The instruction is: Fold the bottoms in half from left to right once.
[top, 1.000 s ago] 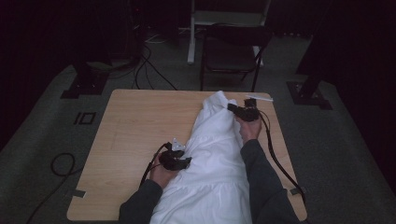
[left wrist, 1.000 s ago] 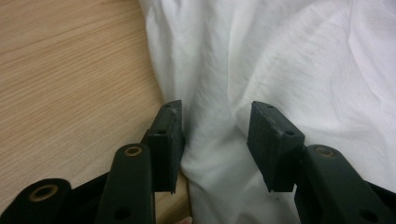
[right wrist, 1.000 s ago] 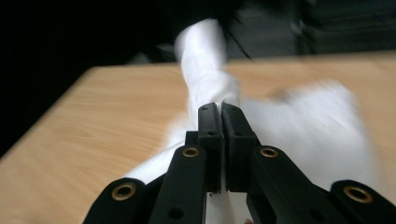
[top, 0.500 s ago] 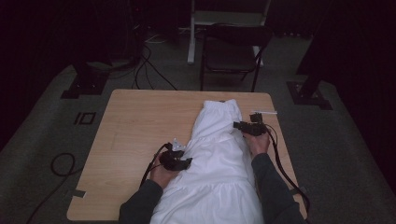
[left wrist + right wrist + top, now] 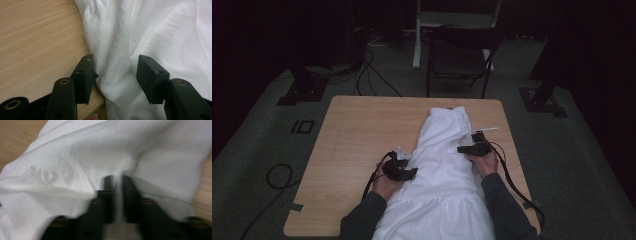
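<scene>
High view: white gathered cotton garment (image 5: 444, 165) lies lengthwise on light wooden table (image 5: 357, 135), right of centre. Left gripper (image 5: 404, 172) at garment's left edge, right gripper (image 5: 464, 149) at its right edge.

Left gripper view: jaws half-open, cloth fold between, unpinched.

Right gripper view: jaws just closing, pinching thin cloth ridge.

Step, likely: gripping edges for fold; next, left must clamp.

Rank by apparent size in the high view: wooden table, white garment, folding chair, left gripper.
1. wooden table
2. white garment, though part runs off the bottom edge
3. folding chair, farther from the camera, so its true size is unsure
4. left gripper
</scene>
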{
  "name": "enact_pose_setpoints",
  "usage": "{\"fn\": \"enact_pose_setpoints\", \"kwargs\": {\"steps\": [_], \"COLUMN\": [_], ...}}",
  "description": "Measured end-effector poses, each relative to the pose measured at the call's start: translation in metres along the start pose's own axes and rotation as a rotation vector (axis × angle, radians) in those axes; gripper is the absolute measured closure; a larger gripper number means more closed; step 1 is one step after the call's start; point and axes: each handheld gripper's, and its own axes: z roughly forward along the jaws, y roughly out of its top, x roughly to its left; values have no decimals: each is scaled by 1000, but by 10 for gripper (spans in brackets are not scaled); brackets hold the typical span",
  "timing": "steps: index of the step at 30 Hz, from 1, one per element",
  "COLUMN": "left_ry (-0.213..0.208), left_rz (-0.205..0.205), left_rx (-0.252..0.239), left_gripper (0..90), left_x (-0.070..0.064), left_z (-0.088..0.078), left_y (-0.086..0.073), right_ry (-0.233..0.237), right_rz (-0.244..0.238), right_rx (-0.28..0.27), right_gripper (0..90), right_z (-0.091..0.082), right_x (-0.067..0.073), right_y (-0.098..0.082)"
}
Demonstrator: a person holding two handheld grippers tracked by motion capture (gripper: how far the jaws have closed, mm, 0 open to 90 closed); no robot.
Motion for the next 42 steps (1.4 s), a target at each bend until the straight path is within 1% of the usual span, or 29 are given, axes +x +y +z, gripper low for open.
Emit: {"fn": "enact_pose_setpoints", "kwargs": {"steps": [2, 4, 6, 7, 8, 9, 10, 11, 12, 13, 15, 16, 17, 18, 19, 20, 22, 23, 26, 29, 30, 33, 34, 35, 36, 37, 38, 40, 42], "left_ry": [0, -2, -3, -9, -14, -13, -12, -12, -12, -11, -12, -11, -10, -9, -9, -10, -10, -9, -11, -14, -14, -20, -21, -20, -20, -20, -21, -19, -20], "left_rz": [-2, -3, 2, 12, 14, 24, 31, 37, 37, 45, 47, 53, 58, 64, 64, 60, 51, 48, 64, 73, 73, 68, 66, 66, 66, 66, 67, 70, 67], "left_rx": [-12, -19, -21, -16, -13, -4, 5, 19, 19, 39, 45, 50, 52, 54, 54, 45, 31, 26, 33, 50, 50, 49, 47, 47, 47, 47, 48, 45, 50], "left_gripper": [482, 481, 480, 478, 477, 476, 476, 476, 476, 477, 476, 475, 474, 471, 468, 468, 468, 468, 469, 469, 469, 469, 469, 469, 469, 469, 469, 469, 469], "left_x": [0, 0, -1, -4, -6, -8, -9, -11, -11, -12, -12, -11, -11, -10, -10, -7, -5, -5, -8, -13, -13, -13, -13, -13, -13, -13, -13, -14, -14], "left_z": [-2, -4, -5, -4, -3, -1, 1, 3, 3, 6, 6, 5, 5, 4, 4, 0, -2, -2, 1, 8, 8, 11, 11, 11, 11, 11, 11, 11, 12], "left_y": [3, 5, 7, 9, 9, 8, 8, 7, 7, 6, 7, 8, 8, 9, 9, 12, 16, 17, 20, 19, 19, 18, 18, 18, 17, 17, 17, 17, 17], "right_ry": [-2, -18, -25, -43, -59, -77, -98, -131, -131, -190, -200, -199, -200, -207, -213, -208, -208, -206, -193, -186, -186, -179, -176, -195, -211, -210, -226, -252, -286], "right_rz": [-12, -39, -67, -85, -94, -104, -101, -103, -103, -93, -73, -63, -54, -49, -46, -45, -69, -83, -74, -61, -61, -36, -28, -15, -13, -13, -32, -69, -128], "right_rx": [-37, -84, -147, -187, -203, -201, -183, -145, -145, -50, 19, 50, 54, 38, 7, -41, -93, -122, -171, -177, -177, -145, -138, -118, -100, -74, -62, -70, -104], "right_gripper": [895, 895, 895, 895, 894, 894, 893, 892, 892, 888, 870, 839, 787, 734, 702, 679, 651, 639, 621, 588, 588, 538, 535, 577, 684, 816, 882, 892, 892], "right_z": [-11, -30, -53, -70, -78, -83, -83, -79, -79, -61, -46, -40, -36, -37, -39, -43, -47, -47, -35, -14, -14, 16, 21, 29, 33, 36, 36, 29, 14], "right_x": [2, 5, 10, 13, 14, 13, 10, 6, 6, -7, -17, -22, -25, -25, -26, -25, -24, -24, -28, -34, -34, -40, -40, -42, -43, -43, -42, -38, -33], "right_y": [3, 8, 13, 15, 15, 13, 10, 6, 6, -6, -14, -17, -19, -18, -15, -9, 2, 9, 32, 50, 50, 64, 65, 68, 69, 71, 74, 84, 97]}}
